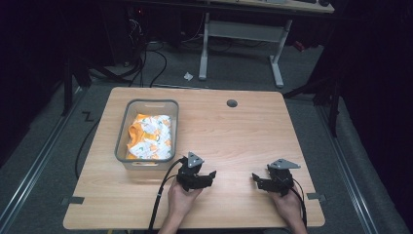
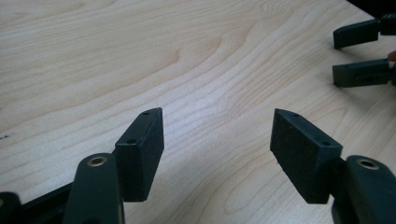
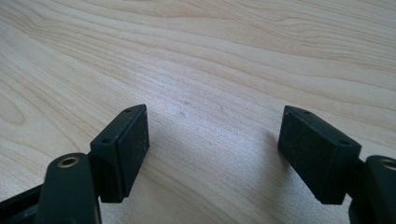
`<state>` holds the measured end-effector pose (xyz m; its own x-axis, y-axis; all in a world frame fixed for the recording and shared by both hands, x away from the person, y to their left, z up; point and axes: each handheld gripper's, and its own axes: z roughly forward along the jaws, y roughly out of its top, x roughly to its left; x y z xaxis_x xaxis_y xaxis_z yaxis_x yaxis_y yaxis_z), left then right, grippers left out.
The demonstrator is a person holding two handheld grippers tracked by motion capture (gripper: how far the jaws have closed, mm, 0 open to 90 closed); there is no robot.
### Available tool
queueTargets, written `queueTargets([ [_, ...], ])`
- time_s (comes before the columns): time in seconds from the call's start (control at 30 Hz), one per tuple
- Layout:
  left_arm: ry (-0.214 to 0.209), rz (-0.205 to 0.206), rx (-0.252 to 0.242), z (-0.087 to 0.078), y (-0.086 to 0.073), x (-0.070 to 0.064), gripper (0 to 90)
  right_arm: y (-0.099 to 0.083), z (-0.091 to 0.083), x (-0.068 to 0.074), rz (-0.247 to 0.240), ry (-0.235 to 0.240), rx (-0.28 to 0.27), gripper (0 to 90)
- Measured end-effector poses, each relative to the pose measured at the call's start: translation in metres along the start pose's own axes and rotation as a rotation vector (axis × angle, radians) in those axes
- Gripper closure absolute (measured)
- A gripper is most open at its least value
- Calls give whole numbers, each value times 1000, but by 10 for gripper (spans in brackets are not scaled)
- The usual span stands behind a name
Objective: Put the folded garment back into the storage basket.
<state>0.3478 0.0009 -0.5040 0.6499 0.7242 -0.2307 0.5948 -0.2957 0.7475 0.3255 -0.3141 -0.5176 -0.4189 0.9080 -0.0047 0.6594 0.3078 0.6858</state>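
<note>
a grey bin (image 1: 146, 105) was seen standing on the left part of the desk (image 1: 243, 126), and an orange and white patterned cloth (image 1: 150, 136) was seen bundled inside it, lying below the rim. just to the right of the bin's near right corner, the left hand-held gripper (image 1: 209, 176) was held low over the desk in the person's left hand (image 1: 181, 199), with its black cable trailing toward the desk's near edge. its jaws were spread wide, and nothing but bare wood grain was seen between them in the left gripper view (image 2: 217, 135). further right of the bin, well apart from it, the right hand-held gripper (image 1: 256, 179) was held in the right hand (image 1: 287, 204), with its jaws pointed toward the left one. its jaws were likewise spread wide with nothing gripped, bare desk being seen between them in the right gripper view (image 3: 215, 130). a round dark grommet (image 1: 232, 103) was set in the desk to the right of the bin's far end.
</note>
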Motion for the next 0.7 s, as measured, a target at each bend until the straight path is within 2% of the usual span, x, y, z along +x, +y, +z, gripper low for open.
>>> queueTargets([
  [0.43,42,18,10,3,-9,-5,352,0,0,0,0,0,0,248],
  [0.7,75,49,27,5,-11,-9,348,0,0,0,0,0,0,248],
])
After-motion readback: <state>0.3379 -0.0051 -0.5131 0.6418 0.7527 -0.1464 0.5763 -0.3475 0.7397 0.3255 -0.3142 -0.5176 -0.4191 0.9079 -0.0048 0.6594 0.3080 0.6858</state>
